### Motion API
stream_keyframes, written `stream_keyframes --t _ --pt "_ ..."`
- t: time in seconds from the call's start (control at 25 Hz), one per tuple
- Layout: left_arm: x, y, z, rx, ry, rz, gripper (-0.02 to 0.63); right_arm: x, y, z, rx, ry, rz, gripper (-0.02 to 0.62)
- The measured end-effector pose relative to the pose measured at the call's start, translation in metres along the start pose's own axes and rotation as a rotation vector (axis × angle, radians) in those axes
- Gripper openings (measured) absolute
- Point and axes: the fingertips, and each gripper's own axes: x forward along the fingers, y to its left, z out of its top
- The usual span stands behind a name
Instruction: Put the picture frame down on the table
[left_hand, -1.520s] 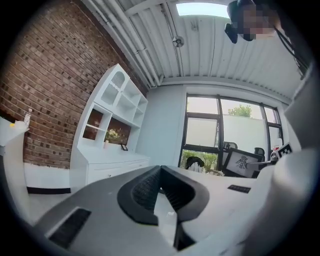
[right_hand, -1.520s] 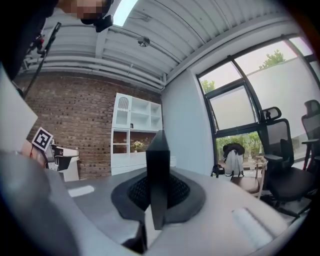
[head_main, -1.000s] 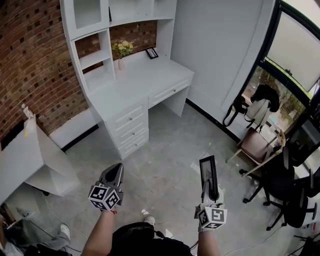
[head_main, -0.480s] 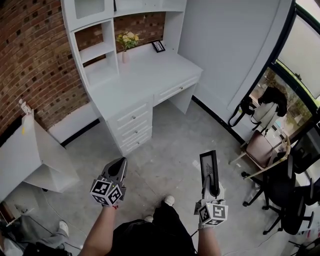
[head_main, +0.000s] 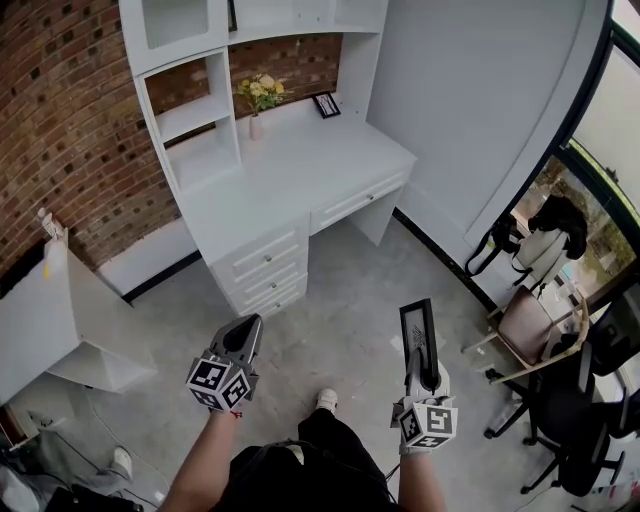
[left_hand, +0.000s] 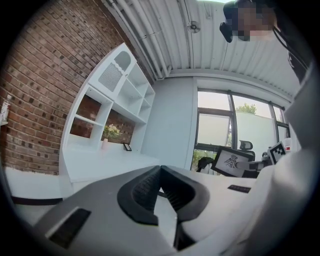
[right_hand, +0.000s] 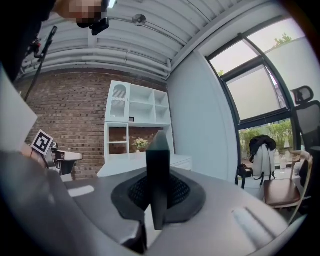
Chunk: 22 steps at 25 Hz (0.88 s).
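Observation:
A black picture frame (head_main: 417, 341) with a pale drawing stands on edge in my right gripper (head_main: 424, 372), which is shut on its lower end. The right gripper view shows the frame (right_hand: 158, 175) edge-on, pinched between the jaws. From the left gripper view the frame (left_hand: 230, 161) shows its drawing at the right. My left gripper (head_main: 244, 345) is shut with nothing in it; its pads (left_hand: 159, 186) meet. The white desk (head_main: 300, 165) stands ahead against the brick wall, well beyond both grippers.
On the desk's back stand a vase of yellow flowers (head_main: 259, 100) and a small framed picture (head_main: 326, 104). A shelf unit (head_main: 190, 90) rises over the desk's left part. A second white table (head_main: 40, 310) is at the left. Chairs (head_main: 530, 325) and bags stand at the right.
The person has stepped forward: the desk sits lower and nearer in the head view. Both grippers keep their pose, the frame still held by the right one.

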Motion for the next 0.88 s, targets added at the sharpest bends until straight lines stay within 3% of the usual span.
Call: stream_keyframes --t 0.52,0.88 --pt "0.048 0.009 0.008 0.013 0.022 0.014 0.002 0.057 -0.023 0.0 0.02 0.019 0.034 0.012" --pt "0.121 0.032 0.021 0.01 -0.005 0.059 0.002 0.136 -0.053 0.006 0.01 0.029 0.086 0.012"
